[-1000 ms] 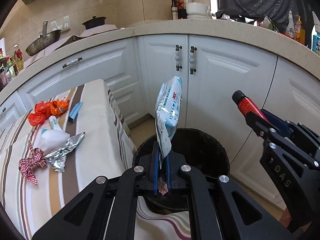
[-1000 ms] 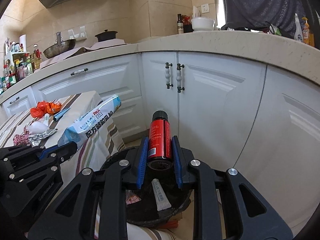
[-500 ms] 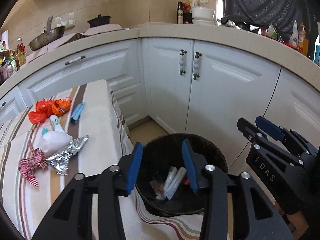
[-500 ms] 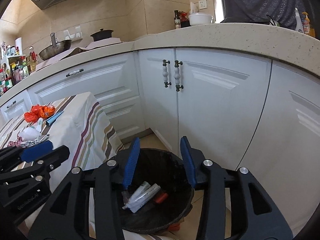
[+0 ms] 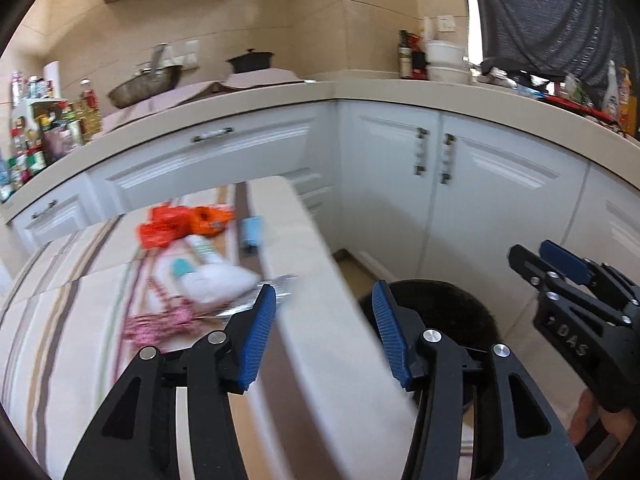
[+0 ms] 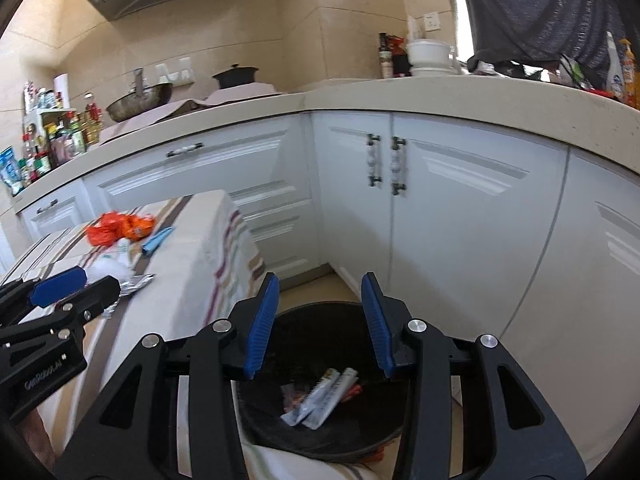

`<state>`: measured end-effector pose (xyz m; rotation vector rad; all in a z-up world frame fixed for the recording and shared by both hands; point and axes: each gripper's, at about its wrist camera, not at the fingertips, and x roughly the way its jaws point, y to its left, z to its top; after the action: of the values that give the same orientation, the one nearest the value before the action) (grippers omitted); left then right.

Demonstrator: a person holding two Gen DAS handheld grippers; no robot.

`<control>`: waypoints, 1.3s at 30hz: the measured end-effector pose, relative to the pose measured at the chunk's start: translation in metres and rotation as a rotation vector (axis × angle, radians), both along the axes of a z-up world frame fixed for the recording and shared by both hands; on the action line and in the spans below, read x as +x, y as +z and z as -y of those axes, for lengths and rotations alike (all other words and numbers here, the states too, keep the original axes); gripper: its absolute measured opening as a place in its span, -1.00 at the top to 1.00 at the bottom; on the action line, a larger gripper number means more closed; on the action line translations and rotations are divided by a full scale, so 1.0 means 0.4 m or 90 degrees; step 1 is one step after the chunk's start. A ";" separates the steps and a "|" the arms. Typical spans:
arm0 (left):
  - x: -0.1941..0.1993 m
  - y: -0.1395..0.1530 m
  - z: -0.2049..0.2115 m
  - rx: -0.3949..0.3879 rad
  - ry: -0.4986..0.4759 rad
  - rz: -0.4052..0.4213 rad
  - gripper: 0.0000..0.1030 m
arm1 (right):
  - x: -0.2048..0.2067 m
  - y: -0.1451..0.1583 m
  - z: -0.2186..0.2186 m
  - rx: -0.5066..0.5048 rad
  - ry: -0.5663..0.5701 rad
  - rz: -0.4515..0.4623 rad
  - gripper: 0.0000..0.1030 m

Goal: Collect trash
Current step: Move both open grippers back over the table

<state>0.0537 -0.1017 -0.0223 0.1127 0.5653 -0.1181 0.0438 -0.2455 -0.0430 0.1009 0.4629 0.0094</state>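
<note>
Kitchen corner: white cabinets (image 6: 460, 208), beige counter (image 6: 400, 94), striped tablecloth (image 6: 188, 256). Orange wrapper (image 6: 120, 228), foil (image 6: 134, 282) and other litter lay there; tubes (image 6: 324, 396) inside black bin (image 6: 320, 436). Left gripper (image 5: 324, 336), jaws just widening, and right gripper (image 6: 320, 320): both spread, empty.

Striped tablecloth (image 6: 200, 248) under scattered trash (image 6: 120, 228)

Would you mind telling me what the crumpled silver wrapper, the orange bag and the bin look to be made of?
The silver wrapper: probably metallised foil, shiny, with sharp creases that catch the light. The orange bag: likely thin plastic film, glossy and softly crumpled. The bin: black, dull and dark inside; possibly plastic or a liner, but the views leave that open.
</note>
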 end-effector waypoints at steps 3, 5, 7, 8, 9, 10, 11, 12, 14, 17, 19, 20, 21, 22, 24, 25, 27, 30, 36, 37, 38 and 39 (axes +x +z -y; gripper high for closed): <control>-0.007 0.001 -0.060 -0.003 0.031 0.000 0.01 | -0.003 0.006 -0.043 -0.001 0.021 0.000 0.19; -0.010 0.001 -0.098 -0.003 0.052 0.000 0.00 | -0.005 0.010 -0.070 -0.001 0.035 -0.001 0.19; -0.014 -0.001 -0.132 -0.001 0.069 -0.001 0.00 | -0.008 0.014 -0.103 -0.003 0.050 0.001 0.19; -0.014 -0.002 -0.153 -0.001 0.080 -0.002 -0.01 | -0.008 0.014 -0.118 -0.006 0.056 0.001 0.19; -0.014 -0.004 -0.170 -0.001 0.089 -0.003 -0.01 | -0.008 0.015 -0.136 -0.008 0.064 0.000 0.19; -0.016 -0.005 -0.183 0.000 0.095 -0.004 -0.02 | -0.008 0.015 -0.150 -0.010 0.070 -0.001 0.19; -0.016 -0.007 -0.202 0.000 0.105 -0.005 -0.02 | -0.009 0.015 -0.163 -0.011 0.076 -0.002 0.19; -0.017 -0.009 -0.218 -0.001 0.113 -0.006 -0.02 | -0.008 0.015 -0.178 -0.013 0.082 -0.003 0.19; -0.020 -0.013 -0.246 -0.002 0.125 -0.008 -0.02 | -0.008 0.015 -0.200 -0.016 0.091 -0.005 0.18; -0.019 -0.020 -0.286 -0.009 0.139 -0.015 -0.03 | -0.006 0.014 -0.234 -0.023 0.103 -0.009 0.18; -0.017 -0.023 -0.301 -0.012 0.143 -0.018 -0.09 | -0.005 0.012 -0.256 -0.030 0.112 -0.013 0.18; -0.016 -0.024 -0.309 -0.014 0.143 -0.020 -0.11 | -0.004 0.012 -0.263 -0.032 0.114 -0.014 0.18; -0.016 -0.026 -0.315 -0.016 0.143 -0.021 -0.14 | -0.004 0.011 -0.272 -0.035 0.117 -0.017 0.18; -0.014 -0.028 -0.319 -0.016 0.141 -0.022 -0.15 | -0.004 0.009 -0.280 -0.036 0.118 -0.018 0.18; -0.009 -0.030 -0.323 -0.012 0.135 -0.025 -0.17 | -0.002 0.006 -0.291 -0.039 0.121 -0.023 0.18; -0.005 -0.032 -0.324 -0.010 0.131 -0.028 -0.19 | -0.001 0.005 -0.296 -0.041 0.122 -0.025 0.18; 0.006 -0.036 -0.323 -0.004 0.124 -0.034 -0.21 | 0.004 0.006 -0.302 -0.045 0.123 -0.027 0.17; 0.027 -0.044 -0.325 0.001 0.120 -0.051 -0.22 | 0.006 0.006 -0.305 -0.045 0.124 -0.028 0.17; 0.070 -0.067 -0.328 0.000 0.113 -0.099 -0.22 | 0.015 0.007 -0.305 -0.041 0.125 -0.030 0.16; 0.072 -0.070 -0.329 -0.003 0.111 -0.106 -0.21 | 0.019 0.007 -0.304 -0.040 0.125 -0.032 0.16; 0.077 -0.074 -0.330 -0.007 0.108 -0.114 -0.19 | 0.022 0.007 -0.303 -0.038 0.126 -0.033 0.16; 0.079 -0.075 -0.329 -0.008 0.106 -0.117 -0.06 | 0.025 0.006 -0.303 -0.036 0.127 -0.035 0.16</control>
<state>0.0853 0.0300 -0.0525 0.0429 0.7548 0.0310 0.0539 -0.1241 -0.0406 -0.0015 0.5261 0.1891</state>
